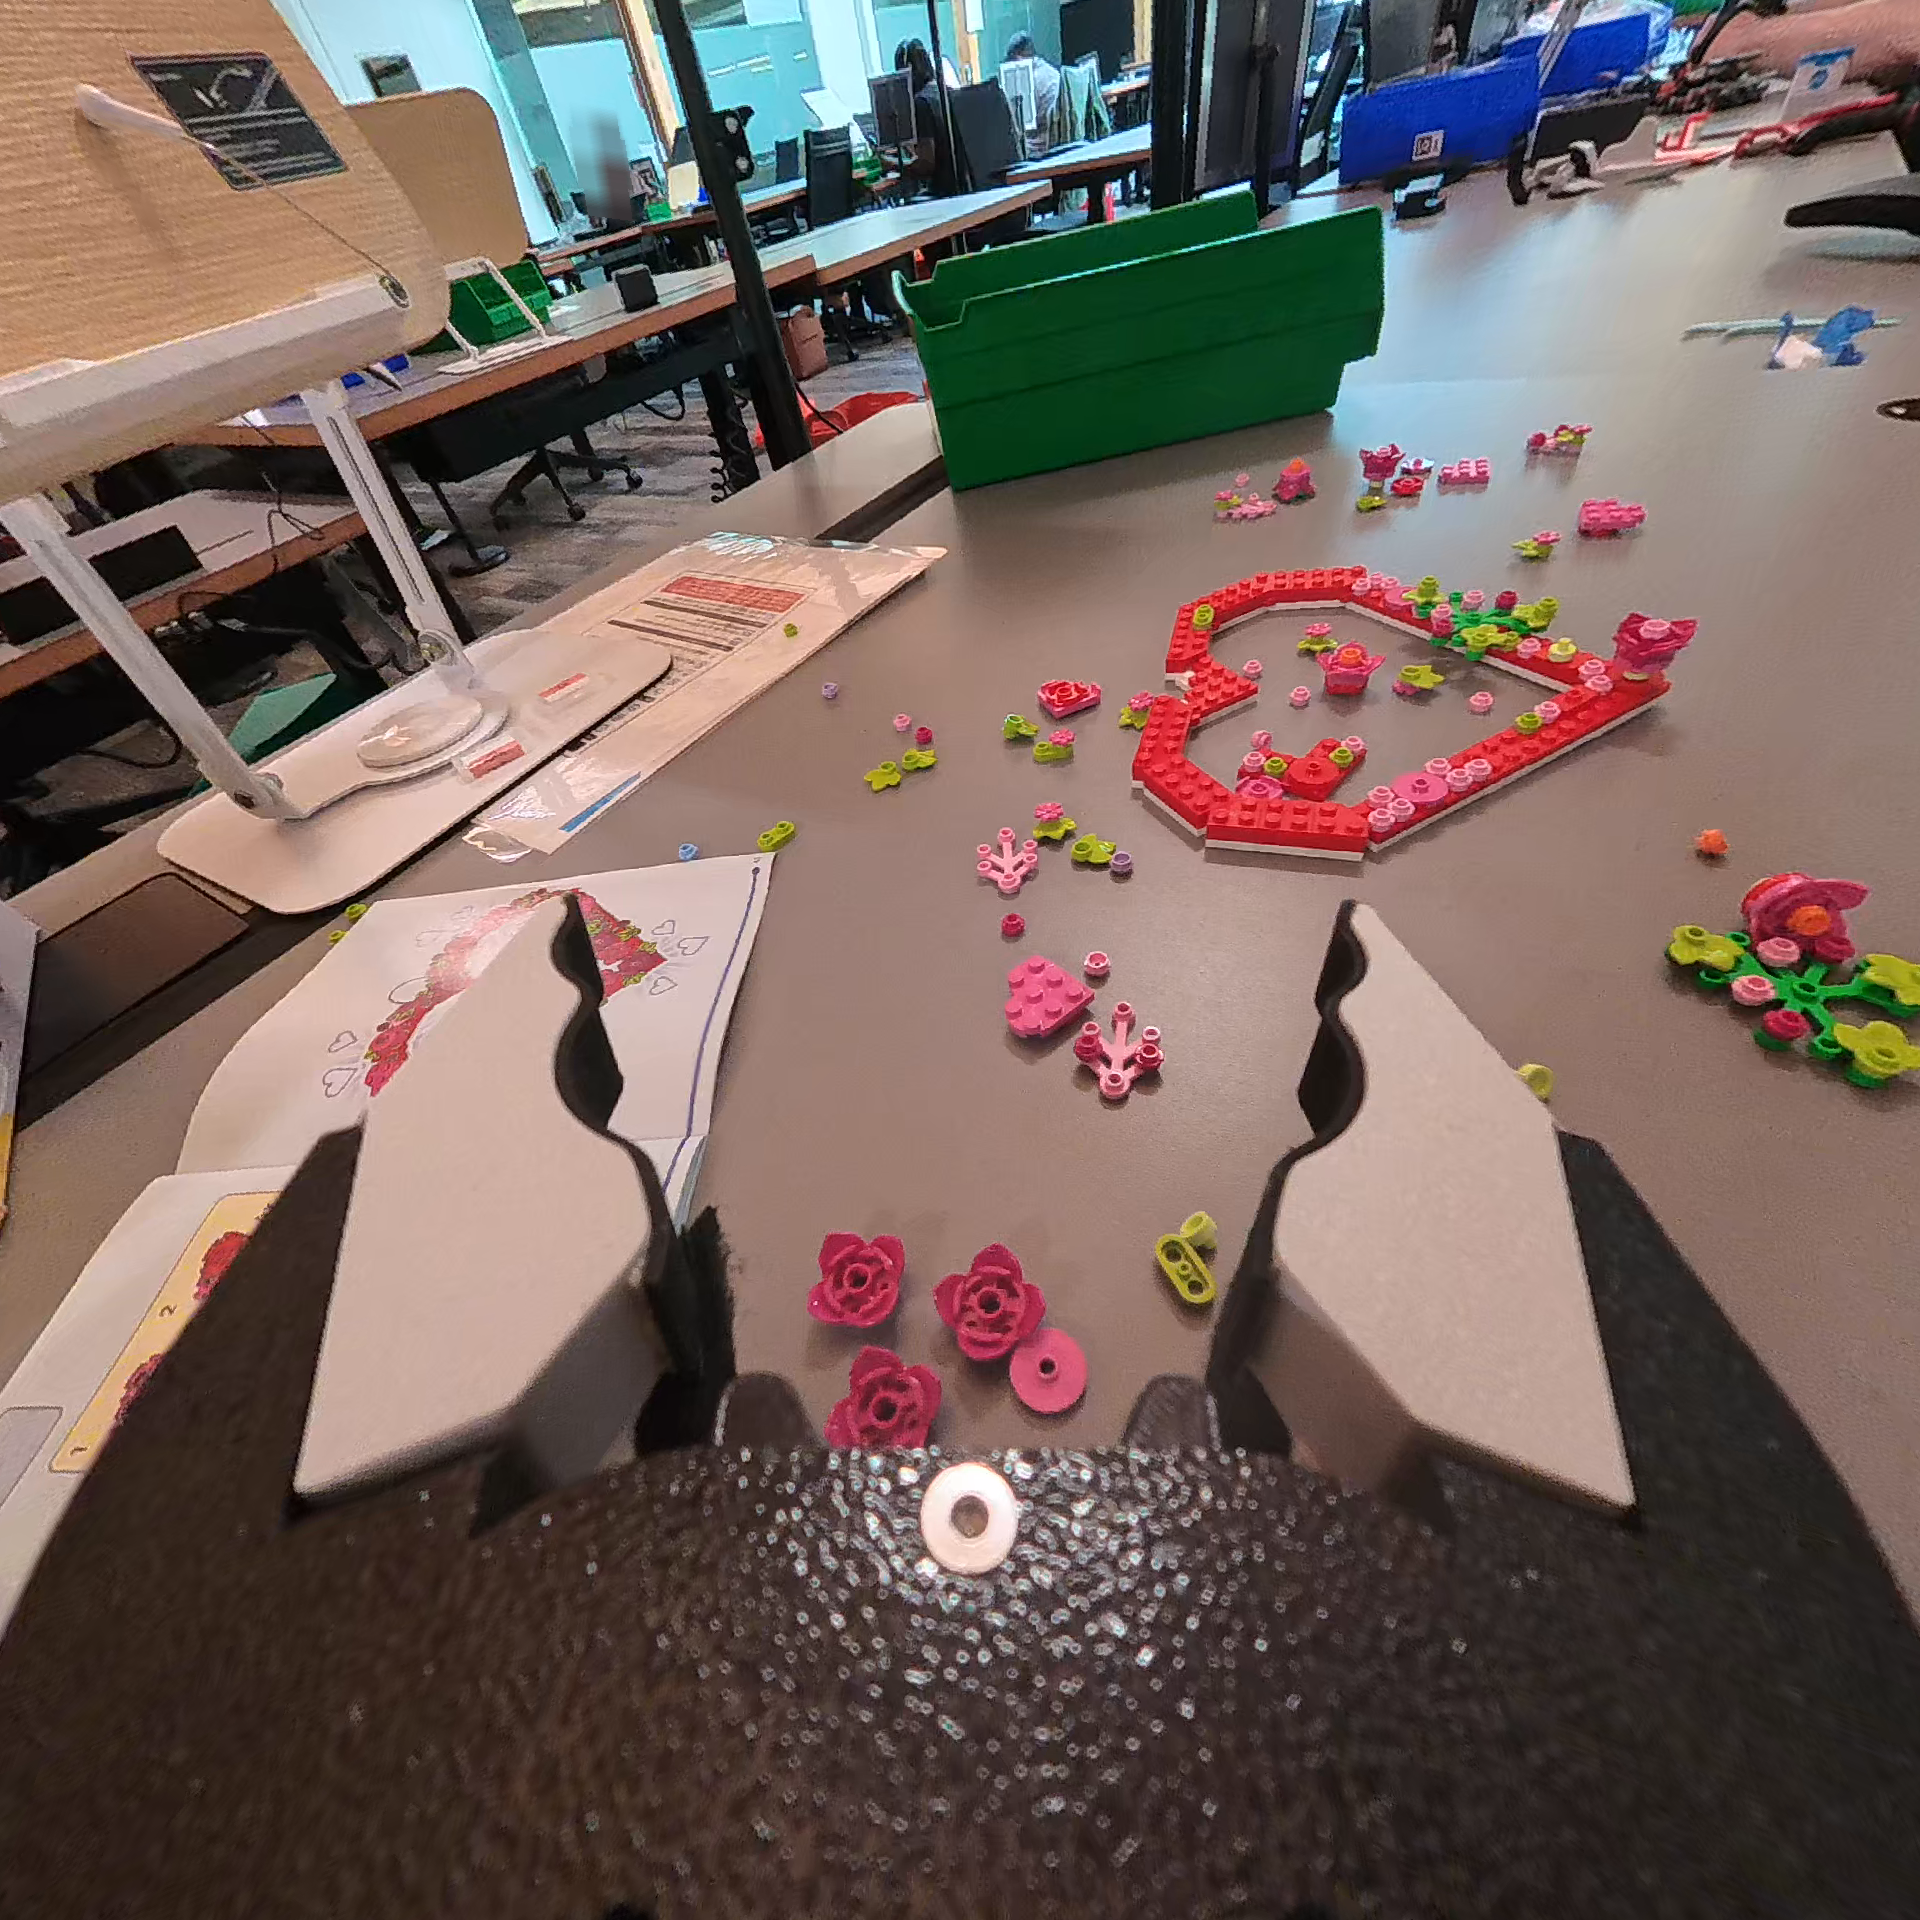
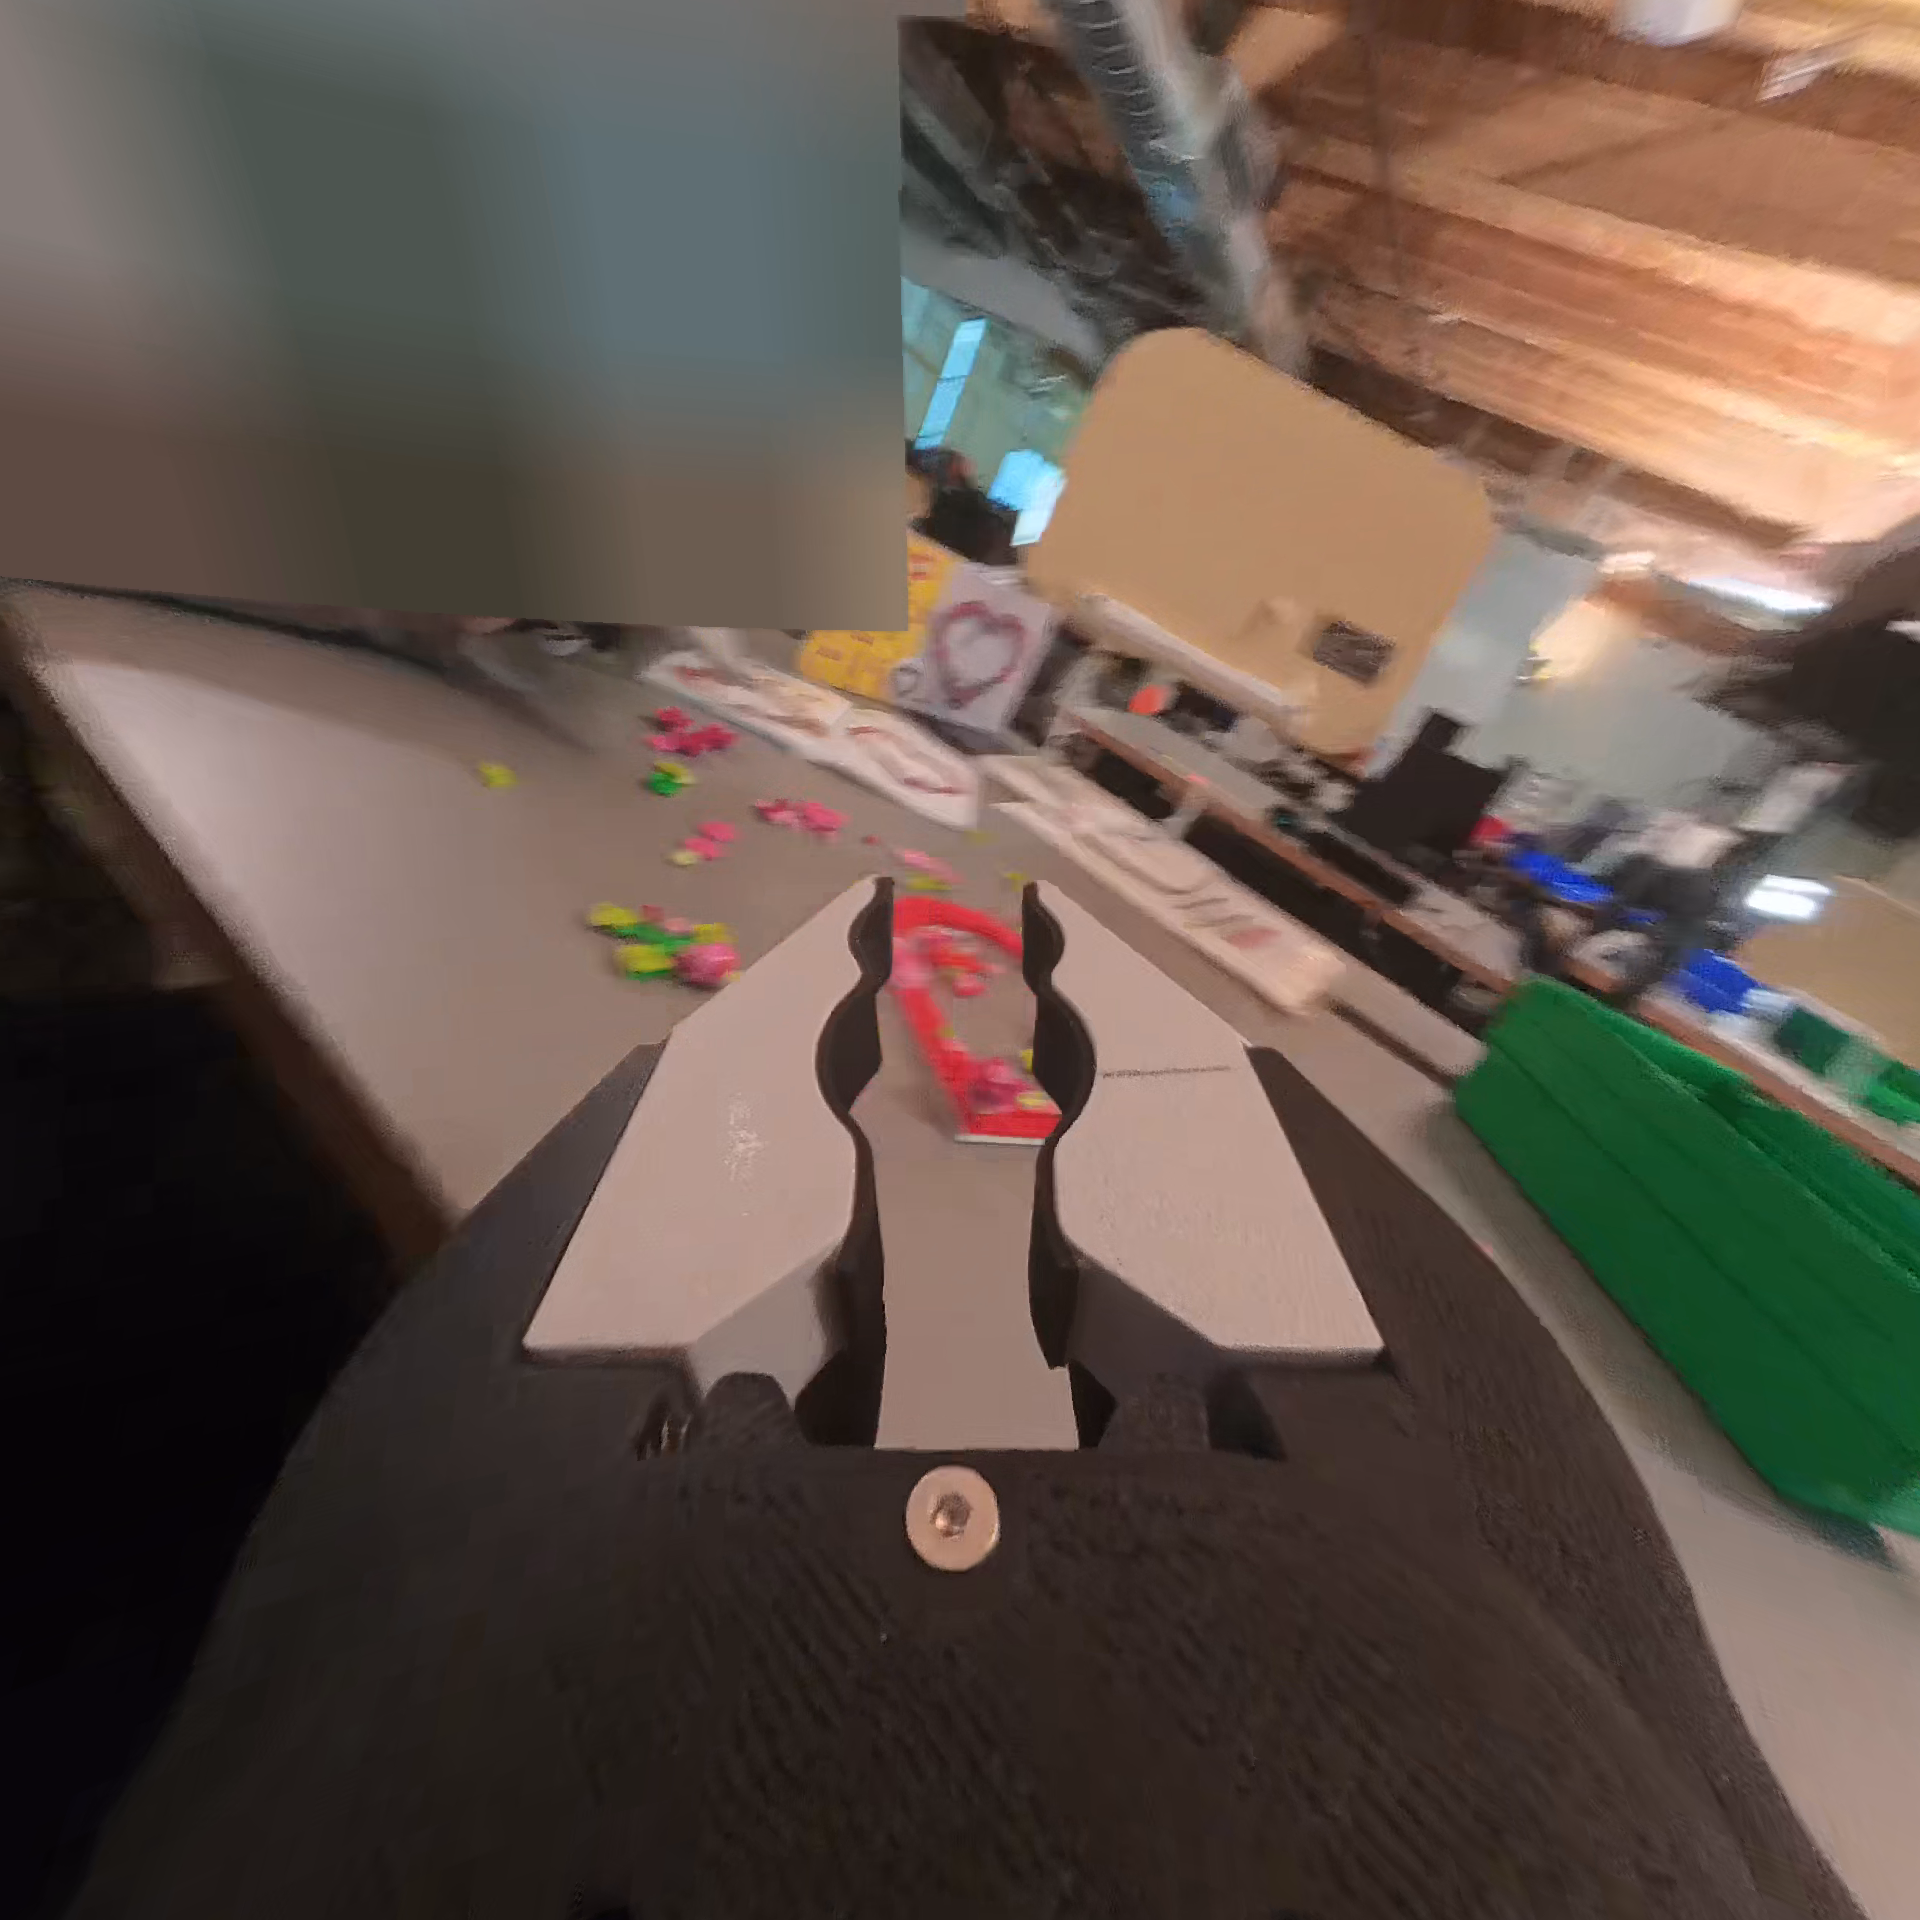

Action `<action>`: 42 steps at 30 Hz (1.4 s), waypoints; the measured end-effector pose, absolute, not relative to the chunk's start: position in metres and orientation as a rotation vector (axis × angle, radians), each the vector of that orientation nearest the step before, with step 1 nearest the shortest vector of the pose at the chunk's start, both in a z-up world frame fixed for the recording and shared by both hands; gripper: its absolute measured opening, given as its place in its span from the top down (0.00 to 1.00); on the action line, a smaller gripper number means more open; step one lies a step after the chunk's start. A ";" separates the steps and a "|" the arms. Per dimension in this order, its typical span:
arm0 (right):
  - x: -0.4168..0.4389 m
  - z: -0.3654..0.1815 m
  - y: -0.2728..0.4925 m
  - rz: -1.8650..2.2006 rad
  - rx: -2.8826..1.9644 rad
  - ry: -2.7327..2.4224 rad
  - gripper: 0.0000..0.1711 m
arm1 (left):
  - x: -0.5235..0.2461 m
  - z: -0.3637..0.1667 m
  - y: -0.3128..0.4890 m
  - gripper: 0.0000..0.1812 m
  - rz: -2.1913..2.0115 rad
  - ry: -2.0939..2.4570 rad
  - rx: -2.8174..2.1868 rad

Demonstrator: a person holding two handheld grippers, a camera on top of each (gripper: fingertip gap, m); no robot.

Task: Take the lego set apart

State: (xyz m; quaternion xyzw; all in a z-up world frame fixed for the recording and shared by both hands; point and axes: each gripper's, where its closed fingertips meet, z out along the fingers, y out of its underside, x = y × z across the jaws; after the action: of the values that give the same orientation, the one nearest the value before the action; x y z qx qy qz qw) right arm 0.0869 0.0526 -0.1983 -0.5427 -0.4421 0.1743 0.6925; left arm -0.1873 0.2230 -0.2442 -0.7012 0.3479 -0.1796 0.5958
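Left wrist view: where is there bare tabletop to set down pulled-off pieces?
Bare patches: between the red heart frame and the green bin, and between the booklet and the pink heart plate. Crowded: inside and around the frame, and by the three magenta roses.

Open-plan office or lab workspace. Long rows of desks [image 1: 914, 223] with monitors [image 1: 891, 109] and office chairs [image 1: 831, 171], glass partitions behind, people seated far off. Grey bench [image 1: 883, 1091] holds green storage bins [image 1: 1143, 343], white desk lamp [image 1: 312, 790]. Exposed wood ceiling [image 2: 1558, 260].

left wrist: low over table [image 1: 852, 1091] | right wrist: blurred, apparently higher | shared: heart frame [image 1: 1382, 717]
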 end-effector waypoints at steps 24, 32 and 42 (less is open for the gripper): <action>0.046 -0.442 -0.129 0.708 -1.867 -2.321 0.93 | -0.169 -0.251 0.217 0.28 -0.458 0.831 -1.634; 0.039 -0.446 -0.123 0.716 -1.888 -2.291 0.93 | -0.164 -0.258 0.216 0.28 -0.462 0.863 -1.650; 0.036 -0.460 -0.130 0.714 -1.889 -2.361 0.92 | -0.160 -0.263 0.213 0.29 -0.473 0.888 -1.660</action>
State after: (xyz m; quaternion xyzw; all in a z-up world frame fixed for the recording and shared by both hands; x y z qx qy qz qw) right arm 0.0363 -0.1298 -0.4598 -0.6078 -0.7599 0.2297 0.0175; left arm -0.1597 0.2135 -0.2626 -0.7056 0.3774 -0.2012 0.5650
